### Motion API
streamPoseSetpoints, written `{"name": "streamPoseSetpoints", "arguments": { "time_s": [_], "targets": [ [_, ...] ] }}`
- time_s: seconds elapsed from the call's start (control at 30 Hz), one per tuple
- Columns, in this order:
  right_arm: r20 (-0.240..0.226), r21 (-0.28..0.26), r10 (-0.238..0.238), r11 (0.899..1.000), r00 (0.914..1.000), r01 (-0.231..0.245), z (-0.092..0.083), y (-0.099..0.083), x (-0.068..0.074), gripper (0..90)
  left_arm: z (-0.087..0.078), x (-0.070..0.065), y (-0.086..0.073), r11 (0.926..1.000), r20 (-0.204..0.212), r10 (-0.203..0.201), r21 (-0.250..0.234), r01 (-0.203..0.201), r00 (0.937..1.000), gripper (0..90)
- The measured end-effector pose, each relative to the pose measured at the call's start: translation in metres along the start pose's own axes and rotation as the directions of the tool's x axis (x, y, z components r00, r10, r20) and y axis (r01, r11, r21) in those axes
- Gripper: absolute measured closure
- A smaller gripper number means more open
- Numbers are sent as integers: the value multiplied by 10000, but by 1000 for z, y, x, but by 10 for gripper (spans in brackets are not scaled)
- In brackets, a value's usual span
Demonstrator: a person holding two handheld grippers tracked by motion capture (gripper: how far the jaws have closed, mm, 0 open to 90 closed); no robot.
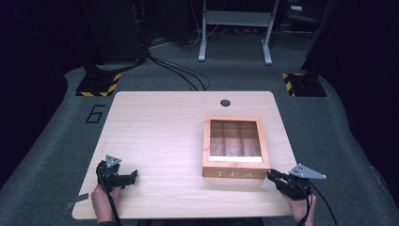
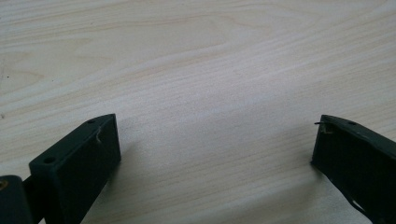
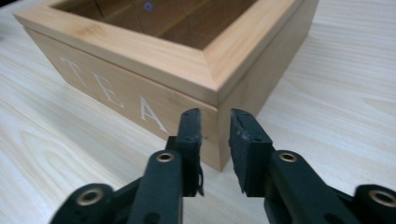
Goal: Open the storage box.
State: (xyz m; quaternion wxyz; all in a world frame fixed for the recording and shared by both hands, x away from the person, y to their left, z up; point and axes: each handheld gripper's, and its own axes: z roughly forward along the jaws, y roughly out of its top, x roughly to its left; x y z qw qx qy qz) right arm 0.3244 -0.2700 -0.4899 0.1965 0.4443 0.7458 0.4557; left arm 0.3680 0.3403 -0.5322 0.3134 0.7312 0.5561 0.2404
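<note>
Nearest my right gripper view, the right hand-held gripper (image 3: 215,126) has its 2 black jaws nearly pressed together, a narrow gap between them, pinching nothing, tips aimed at the near right corner of the light wooden tea box with a glass-paned lid (image 3: 154,56). The box sits closed on the right half of the pale wood-grain surface (image 1: 155,136). The left hand-held gripper (image 2: 215,140) is spread wide over bare wood, well apart from the box. I judge this the approach; next I must catch the lid's front edge and lift it.
</note>
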Motion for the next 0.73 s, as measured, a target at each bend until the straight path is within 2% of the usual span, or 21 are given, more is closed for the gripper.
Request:
{"name": "streamPoseSetpoints", "arguments": {
  "time_s": [0.07, 0.17, 0.2, 0.23, 0.33, 0.37, 0.4, 0.43, 0.5, 0.53, 0.73],
  "targets": [
    [66, 90, -65, 9999, 10000, 64, 1, -5, -2, 686, 0, 0, 0, 10000, 3, 0, -11, 0, 10000, 8],
    [561, 493, -134, 9987, 9983, 107, 3, -17, -8, 634, 0, 0, 0, 10000, 0, -5, -2, 5, 10000, 9],
    [993, 743, -140, 9972, 9950, 66, 4, -21, -12, 604, 0, 0, 0, 10000, 1, 10, 1, -10, 10000, 8],
    [1188, 900, -188, 9959, 9927, 81, 5, -23, -14, 585, 0, 0, 0, 10000, 1, 2, -5, -2, 10000, 8],
    [1715, 1358, -214, 9907, 9849, -21, 9, -29, -21, 455, 0, 0, 0, 10000, -1, 9, -7, -9, 10000, 9],
    [1771, 1676, -320, 9858, 9837, 19, 11, -30, -25, 392, 0, 0, 0, 10000, 3, -2, -7, 2, 10000, 8],
    [1798, 1749, -206, 9845, 9835, -114, 13, -31, -27, 349, 0, 0, 0, 10000, 1, 0, -3, 0, 10000, 8],
    [1758, 1600, 10, 9867, 9844, -296, 13, -32, -28, 346, 0, 0, 0, 10000, 2, 2, -6, -2, 10000, 8],
    [1856, 1596, 36, 9866, 9826, -338, 13, -33, -30, 252, 0, 0, 0, 10000, 0, -1, -2, 1, 10000, 8],
    [1897, 1702, -120, 9852, 9818, -209, 14, -33, -31, 217, 0, 0, 0, 10000, -2, 7, 1, -7, 10000, 8],
    [1966, 1862, -93, 9821, 9804, -280, 16, -32, -32, 143, 0, 0, 0, 10000, -1, -7, -8, 7, 10000, 8]
  ]
}}
